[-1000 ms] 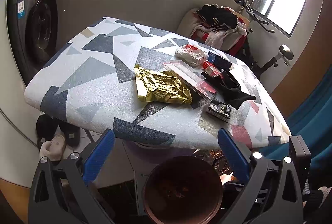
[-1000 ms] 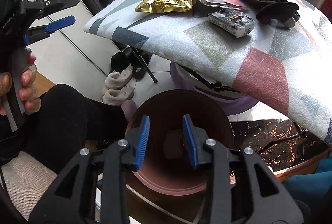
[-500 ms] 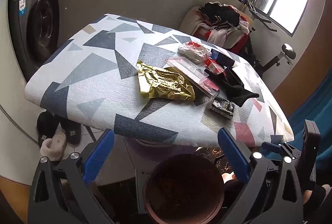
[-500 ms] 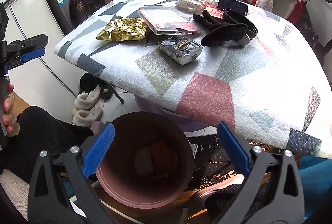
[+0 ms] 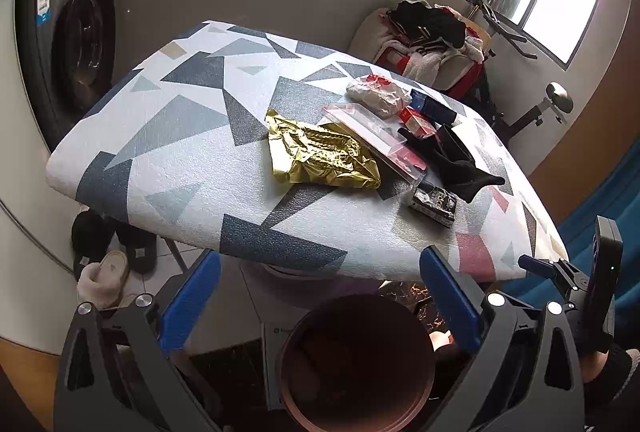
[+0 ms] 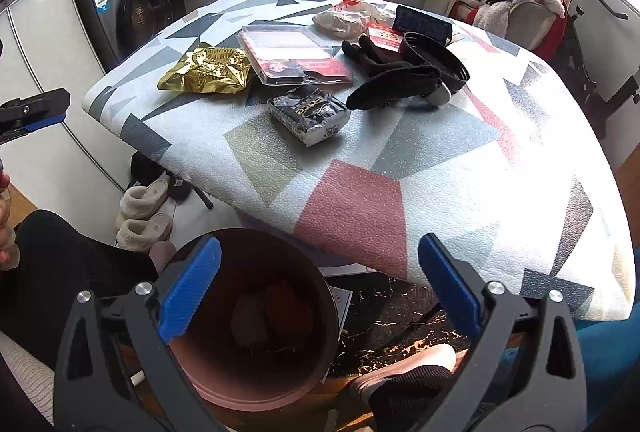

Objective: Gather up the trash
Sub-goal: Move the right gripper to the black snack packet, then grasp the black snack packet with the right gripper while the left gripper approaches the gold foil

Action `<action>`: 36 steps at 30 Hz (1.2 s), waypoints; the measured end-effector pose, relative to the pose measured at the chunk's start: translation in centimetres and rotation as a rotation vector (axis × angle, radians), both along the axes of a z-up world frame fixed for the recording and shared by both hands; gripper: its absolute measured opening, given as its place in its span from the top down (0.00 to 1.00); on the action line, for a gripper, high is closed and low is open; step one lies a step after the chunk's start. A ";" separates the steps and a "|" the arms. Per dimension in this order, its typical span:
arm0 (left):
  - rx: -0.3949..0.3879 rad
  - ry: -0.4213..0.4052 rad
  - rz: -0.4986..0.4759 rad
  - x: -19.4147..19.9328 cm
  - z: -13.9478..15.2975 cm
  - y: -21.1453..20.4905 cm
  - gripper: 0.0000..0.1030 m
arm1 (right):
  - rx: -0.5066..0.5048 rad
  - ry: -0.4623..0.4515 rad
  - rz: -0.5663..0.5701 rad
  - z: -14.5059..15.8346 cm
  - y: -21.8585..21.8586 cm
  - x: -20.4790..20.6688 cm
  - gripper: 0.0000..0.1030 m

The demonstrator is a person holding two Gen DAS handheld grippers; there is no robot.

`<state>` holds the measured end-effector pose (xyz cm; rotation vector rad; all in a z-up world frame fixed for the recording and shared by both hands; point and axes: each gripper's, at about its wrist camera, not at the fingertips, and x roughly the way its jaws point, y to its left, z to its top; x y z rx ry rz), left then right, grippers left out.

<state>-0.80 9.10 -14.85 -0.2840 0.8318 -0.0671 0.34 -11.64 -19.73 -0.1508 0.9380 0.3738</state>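
A brown round bin [image 6: 256, 332] stands on the floor below the table's near edge, with a few bits of trash at its bottom; it also shows in the left wrist view, bin [image 5: 356, 364]. On the patterned table [image 6: 360, 192] lie a crumpled gold wrapper [image 6: 206, 70], a black-and-white snack packet [image 6: 310, 114], a clear packet with red print [image 6: 294, 52] and a white crumpled bag [image 6: 344, 18]. My right gripper [image 6: 318, 284] hangs wide open over the bin's right rim, holding nothing. My left gripper [image 5: 318, 296] is open and empty above the bin.
Black socks [image 6: 394, 78], a black round lid [image 6: 436, 58] and a dark blue box [image 6: 422, 20] also lie on the table. Slippers [image 6: 144, 208] sit on the floor under it. A washing machine [image 5: 68, 44] stands left; a chair piled with clothes [image 5: 432, 40] is behind.
My right gripper went from half closed over the bin to wide open, and tilted up so the table fills its view. The left gripper stayed put.
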 end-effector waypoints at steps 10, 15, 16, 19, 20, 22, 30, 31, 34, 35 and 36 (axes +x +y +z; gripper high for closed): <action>-0.004 0.022 0.002 0.3 -0.8 0.0 0.06 | -0.005 -0.006 -0.006 0.1 -0.2 1.0 0.05; -0.006 0.030 0.004 0.5 -1.1 0.1 0.06 | 0.000 0.004 0.000 0.0 -0.1 1.6 0.05; -0.005 0.033 0.004 0.6 -1.1 0.1 0.06 | 0.008 0.013 0.005 -0.1 0.0 1.8 0.05; 0.006 0.039 0.006 0.9 -1.2 0.2 0.06 | 0.031 0.032 0.039 0.0 0.5 2.7 0.06; 0.009 0.040 0.008 1.0 -1.2 0.2 0.06 | 0.038 0.032 0.058 0.1 0.8 3.1 0.06; 0.013 0.040 0.010 1.2 -1.1 0.4 0.06 | 0.047 0.021 0.100 0.4 1.6 4.0 0.15; 0.006 0.066 0.017 2.6 -0.8 0.9 0.06 | 0.019 0.022 0.212 0.4 5.0 9.5 0.27; 0.008 0.066 0.016 2.7 -0.7 0.9 0.06 | 0.018 0.035 0.216 0.1 5.3 10.2 0.27; 0.014 0.071 0.013 2.9 -0.9 0.9 0.06 | -0.014 0.060 0.221 -1.0 6.6 11.6 0.27; 0.014 0.076 0.014 3.0 -1.0 0.9 0.06 | -0.030 0.059 0.221 -1.3 7.0 11.8 0.27; 0.013 0.080 0.014 3.0 -1.1 0.9 0.06 | -0.042 0.058 0.220 -1.6 7.3 12.0 0.27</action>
